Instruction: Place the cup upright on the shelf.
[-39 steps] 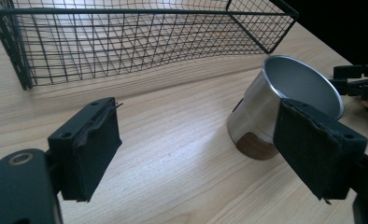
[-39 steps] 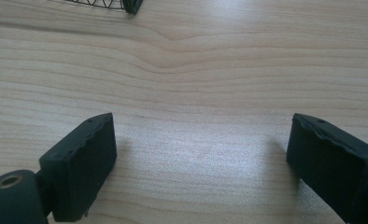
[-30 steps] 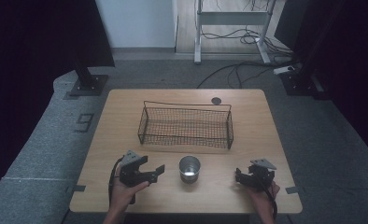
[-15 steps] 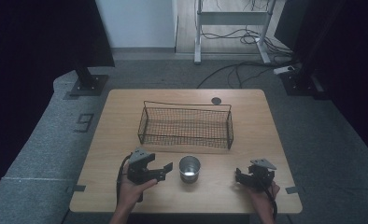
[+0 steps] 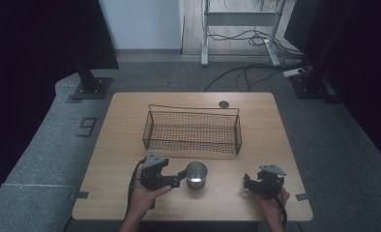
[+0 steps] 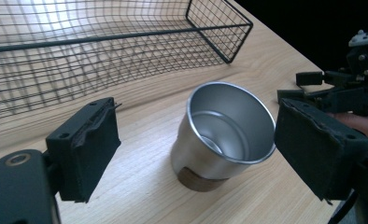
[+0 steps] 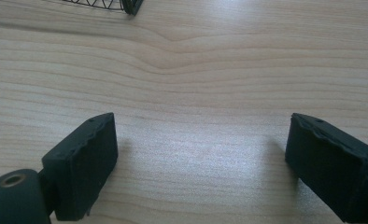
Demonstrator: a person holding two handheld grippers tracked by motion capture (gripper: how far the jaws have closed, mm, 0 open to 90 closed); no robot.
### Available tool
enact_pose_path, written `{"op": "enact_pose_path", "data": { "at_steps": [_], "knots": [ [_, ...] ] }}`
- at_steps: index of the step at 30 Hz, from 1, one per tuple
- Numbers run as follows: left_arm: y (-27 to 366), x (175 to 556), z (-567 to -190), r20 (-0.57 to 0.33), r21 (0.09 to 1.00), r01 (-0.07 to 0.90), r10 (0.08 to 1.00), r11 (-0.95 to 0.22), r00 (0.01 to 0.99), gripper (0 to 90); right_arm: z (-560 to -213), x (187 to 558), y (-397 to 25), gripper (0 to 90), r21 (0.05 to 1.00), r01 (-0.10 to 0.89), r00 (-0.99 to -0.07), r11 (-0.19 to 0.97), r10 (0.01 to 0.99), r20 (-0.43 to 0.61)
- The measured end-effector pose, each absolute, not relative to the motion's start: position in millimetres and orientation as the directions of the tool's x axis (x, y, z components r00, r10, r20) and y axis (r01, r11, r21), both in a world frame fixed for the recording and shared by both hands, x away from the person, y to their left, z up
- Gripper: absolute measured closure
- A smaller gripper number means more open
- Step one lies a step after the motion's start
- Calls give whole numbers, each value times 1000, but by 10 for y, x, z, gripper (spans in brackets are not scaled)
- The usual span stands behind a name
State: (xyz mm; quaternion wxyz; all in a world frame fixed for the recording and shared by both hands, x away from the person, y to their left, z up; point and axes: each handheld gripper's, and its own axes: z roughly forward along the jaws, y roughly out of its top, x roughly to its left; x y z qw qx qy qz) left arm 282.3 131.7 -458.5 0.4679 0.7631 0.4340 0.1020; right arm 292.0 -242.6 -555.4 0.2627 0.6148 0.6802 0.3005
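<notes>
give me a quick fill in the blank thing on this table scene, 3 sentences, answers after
1. The metal cup stands upright on the table, its inside ____.
2. The left tool has its jaws ____, one on each side of the cup.
3. Beyond the cup sits a black wire ____.

Missing words: empty; open; basket
</notes>
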Motion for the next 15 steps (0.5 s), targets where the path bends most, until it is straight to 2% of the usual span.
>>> {"op": "enact_pose_path", "data": {
  "at_steps": [15],
  "knots": [
    [1032, 2846, -4680, -224, 790, 565, 744, -240, 629, 104, -5553, 2918, -2425, 100, 733, 678, -104, 60, 995, 14]
  ]
}}
